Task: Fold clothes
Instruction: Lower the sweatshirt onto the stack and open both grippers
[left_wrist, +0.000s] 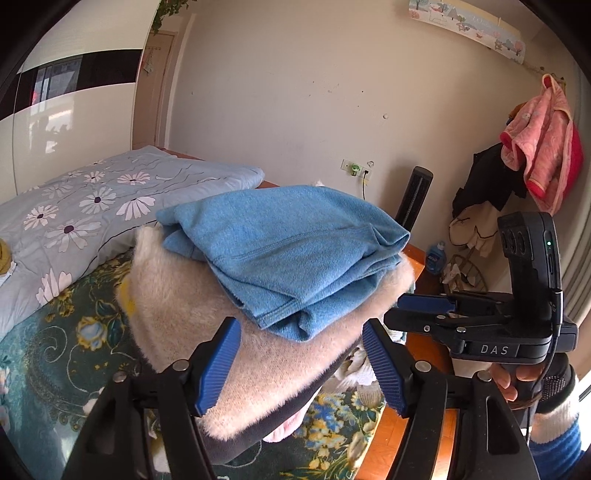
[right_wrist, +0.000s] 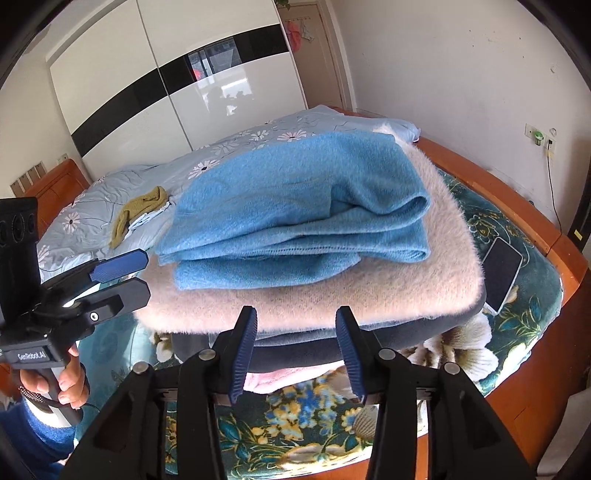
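a folded blue top (right_wrist: 295, 210) lies on a fluffy beige garment (right_wrist: 436, 266), itself on a dark layer (right_wrist: 424, 336) and a pink one (right_wrist: 273, 380), all stacked on the floral bedspread (right_wrist: 517, 332) near the bed's foot. the left gripper (left_wrist: 301, 360) and right gripper (right_wrist: 297, 354) hover at the pile's near edge, jaws wide and holding nothing. a phone (right_wrist: 502, 273) lies just beside the pile's right edge; a daisy quilt (right_wrist: 118, 184) fills the far side.

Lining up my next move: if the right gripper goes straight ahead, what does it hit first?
Likely the near edge of the clothes stack: the right gripper, open, points at the dark garment under the fuzzy beige one. Depth unclear.
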